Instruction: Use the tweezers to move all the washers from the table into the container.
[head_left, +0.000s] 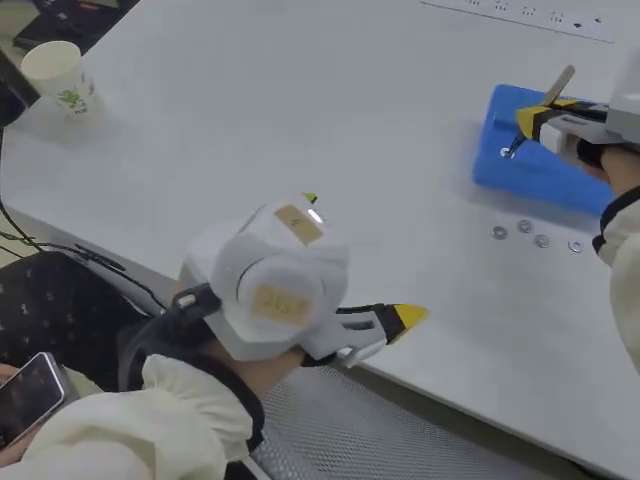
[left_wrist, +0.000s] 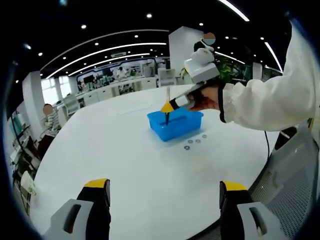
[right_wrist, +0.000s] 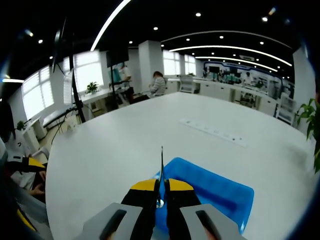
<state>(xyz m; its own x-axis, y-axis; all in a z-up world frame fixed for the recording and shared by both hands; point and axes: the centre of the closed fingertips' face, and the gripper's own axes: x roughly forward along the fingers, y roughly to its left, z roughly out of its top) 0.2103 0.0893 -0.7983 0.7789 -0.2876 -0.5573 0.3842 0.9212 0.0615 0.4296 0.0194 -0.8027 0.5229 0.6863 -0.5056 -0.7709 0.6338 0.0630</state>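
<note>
Blue container (head_left: 530, 180) well inside table (head_left: 300, 120) edge

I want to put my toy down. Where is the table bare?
Bare: the wide stretch of table between the paper cup and the blue container. Crowded: beside the container's near wall, where four washers lie and the right gripper holds tweezers over the container.
</note>
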